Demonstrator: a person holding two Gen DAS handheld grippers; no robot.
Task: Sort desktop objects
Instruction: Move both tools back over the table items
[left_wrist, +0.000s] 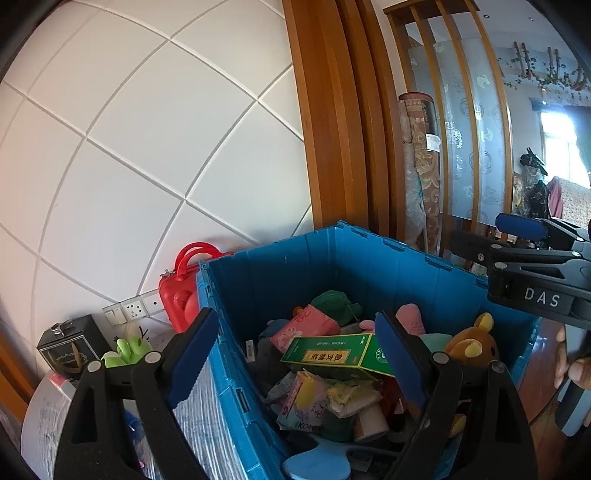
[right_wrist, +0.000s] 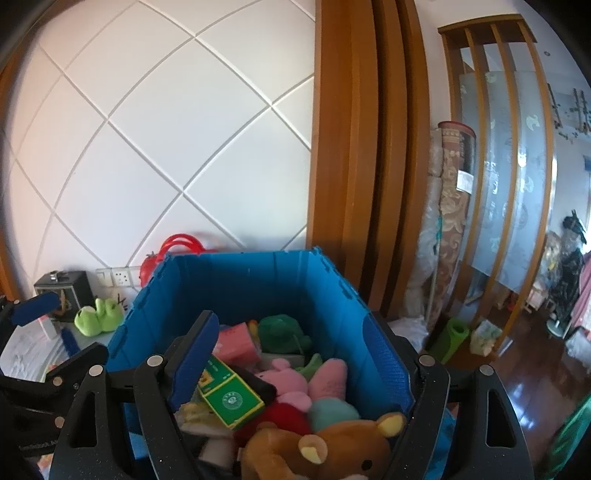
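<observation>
A blue plastic crate (left_wrist: 406, 266) (right_wrist: 236, 280) holds several objects: a green box (left_wrist: 332, 354) (right_wrist: 231, 397), a brown bear plush (left_wrist: 472, 345) (right_wrist: 317, 446), a pink plush (right_wrist: 314, 376), a pink box (left_wrist: 304, 328) and small packets. My left gripper (left_wrist: 295, 354) is open and empty above the crate's left part. My right gripper (right_wrist: 291, 369) is open and empty above the crate's near part; it also shows in the left wrist view (left_wrist: 517, 236). The left gripper shows at the left edge of the right wrist view (right_wrist: 55, 325).
A red case (left_wrist: 181, 291), a black box (left_wrist: 70, 347), a green frog plush (left_wrist: 127, 349) (right_wrist: 98, 317) and wall sockets (left_wrist: 129, 310) stand left of the crate by the white tiled wall. A wooden door frame (right_wrist: 354, 147) and rolled carpets (right_wrist: 450, 221) stand behind.
</observation>
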